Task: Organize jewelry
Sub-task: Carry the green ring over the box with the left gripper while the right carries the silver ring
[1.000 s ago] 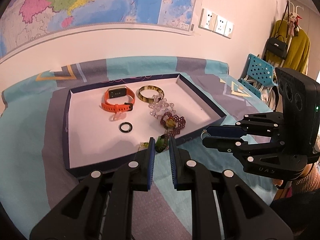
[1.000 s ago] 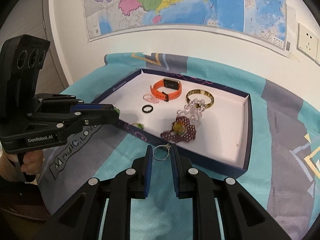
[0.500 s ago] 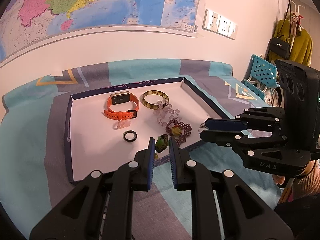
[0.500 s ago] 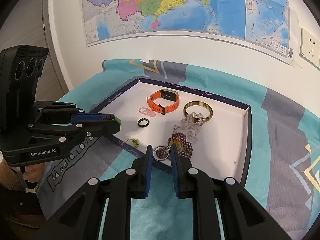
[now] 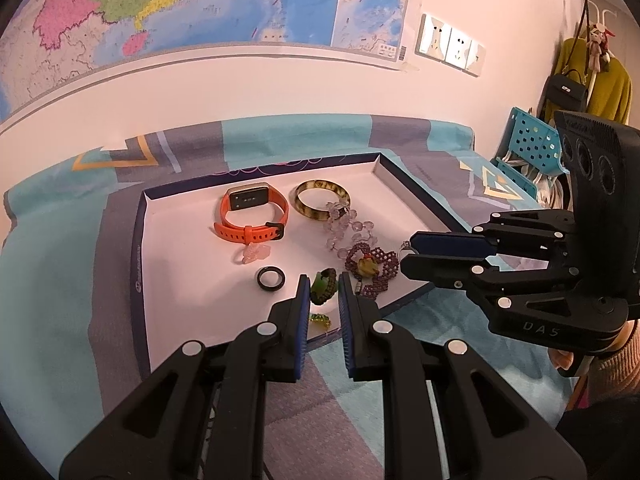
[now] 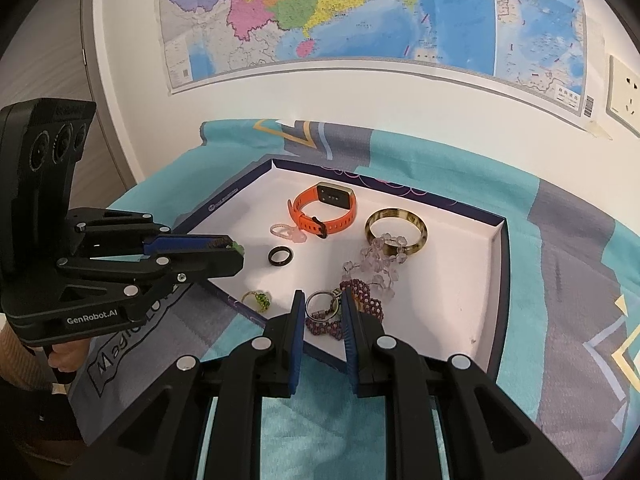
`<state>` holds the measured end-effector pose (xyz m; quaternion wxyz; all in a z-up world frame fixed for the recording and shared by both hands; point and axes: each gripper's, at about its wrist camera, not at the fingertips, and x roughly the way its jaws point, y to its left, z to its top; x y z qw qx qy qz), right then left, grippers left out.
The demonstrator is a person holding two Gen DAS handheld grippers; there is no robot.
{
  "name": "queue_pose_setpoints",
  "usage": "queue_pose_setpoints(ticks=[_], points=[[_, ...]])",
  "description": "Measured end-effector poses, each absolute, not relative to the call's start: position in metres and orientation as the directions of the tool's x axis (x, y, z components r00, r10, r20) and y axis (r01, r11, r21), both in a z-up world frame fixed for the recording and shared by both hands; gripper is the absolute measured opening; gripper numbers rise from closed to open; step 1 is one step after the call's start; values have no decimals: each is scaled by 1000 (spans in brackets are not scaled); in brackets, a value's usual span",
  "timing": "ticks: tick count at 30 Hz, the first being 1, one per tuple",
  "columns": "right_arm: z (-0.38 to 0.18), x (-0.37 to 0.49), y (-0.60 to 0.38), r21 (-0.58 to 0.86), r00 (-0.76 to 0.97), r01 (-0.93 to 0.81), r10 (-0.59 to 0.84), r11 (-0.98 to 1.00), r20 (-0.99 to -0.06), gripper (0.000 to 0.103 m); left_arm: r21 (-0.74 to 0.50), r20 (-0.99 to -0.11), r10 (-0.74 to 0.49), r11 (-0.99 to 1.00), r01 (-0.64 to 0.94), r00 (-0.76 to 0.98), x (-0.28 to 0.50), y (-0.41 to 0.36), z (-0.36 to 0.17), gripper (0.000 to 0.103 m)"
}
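Observation:
A white tray with a dark blue rim [image 5: 138, 248] lies on the patterned cloth. In it are an orange watch [image 5: 250, 216], an amber bangle [image 5: 322, 200], a clear bead bracelet [image 5: 348, 226], a purple bead bracelet [image 5: 374, 266], a black ring [image 5: 271, 278], a pale pink ring [image 5: 254, 254] and a small gold ring with green stones [image 5: 320, 319]. My left gripper [image 5: 323, 280] is shut on a green ring [image 5: 321, 289] over the tray's near part. My right gripper [image 6: 320, 298] is shut on a silver ring [image 6: 318, 306] just above the purple bead bracelet [image 6: 360, 300].
In the left wrist view the right gripper [image 5: 404, 256] reaches in from the right; in the right wrist view the left gripper [image 6: 240, 252] comes in from the left. A wall with a map stands behind the table. A blue chair [image 5: 532, 148] stands at the far right.
Both grippers have moved forward from the tray's near edge to over its inside, each still holding its ring. The right one now hangs above the purple bracelet.

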<state>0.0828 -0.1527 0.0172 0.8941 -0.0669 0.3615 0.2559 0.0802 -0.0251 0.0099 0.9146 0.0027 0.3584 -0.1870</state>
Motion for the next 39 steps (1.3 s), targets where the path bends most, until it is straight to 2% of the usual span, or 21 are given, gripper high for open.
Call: queue_pose_setpoints(ticks=[39], points=[[11,105,-145,75,593,-502,406,861,-695,16,-128,-679,-326,935,332,658,98,-24,2,15]])
